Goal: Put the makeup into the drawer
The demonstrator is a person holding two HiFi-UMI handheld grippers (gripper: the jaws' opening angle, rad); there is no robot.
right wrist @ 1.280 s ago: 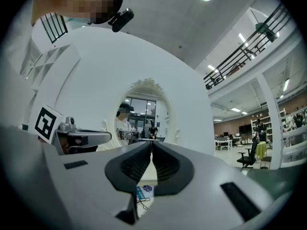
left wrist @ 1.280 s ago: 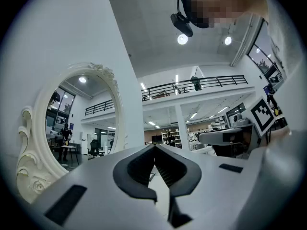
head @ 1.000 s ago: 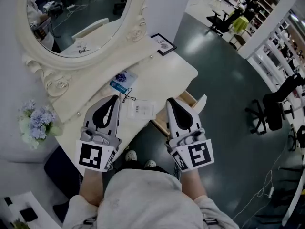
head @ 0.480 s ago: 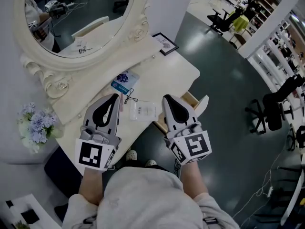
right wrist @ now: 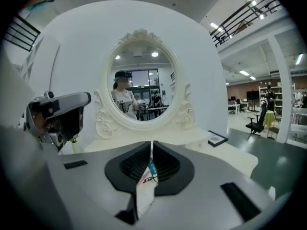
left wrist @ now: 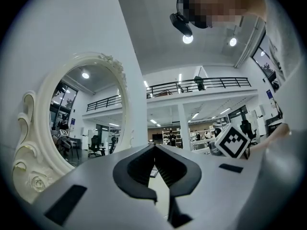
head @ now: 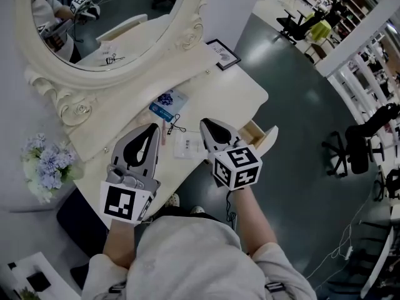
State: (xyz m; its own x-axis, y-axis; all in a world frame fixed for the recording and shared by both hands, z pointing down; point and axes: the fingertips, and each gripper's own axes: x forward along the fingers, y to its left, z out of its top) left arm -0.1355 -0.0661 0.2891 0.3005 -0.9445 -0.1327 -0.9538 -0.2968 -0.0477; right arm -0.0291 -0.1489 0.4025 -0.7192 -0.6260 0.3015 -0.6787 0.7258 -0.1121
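On the white dressing table [head: 234, 92] lie a blue packet [head: 167, 104], a thin pink stick [head: 164, 132], a small black wire piece [head: 175, 127] and a flat white packet [head: 187, 144]. At the table's right end a small drawer [head: 267, 140] stands pulled out. My right gripper [head: 202, 123] is shut and empty, its tips just above the white packet's right edge. Between its jaws [right wrist: 151, 143] the right gripper view shows the blue packet [right wrist: 151, 167]. The left gripper [head: 152, 127], also shut and empty, hovers left of the pink stick; its tips meet in the left gripper view [left wrist: 154, 146].
An oval mirror [head: 187, 36] in an ornate white frame stands at the back of the table. A small picture frame [head: 223, 54] lies at its far right corner. Pale blue flowers [head: 47, 161] sit at the left. Office chairs [head: 359, 145] stand on the dark floor to the right.
The right gripper has swung left and down from beside the drawer to over the white packet, and its marker cube has turned. The left gripper has barely shifted.
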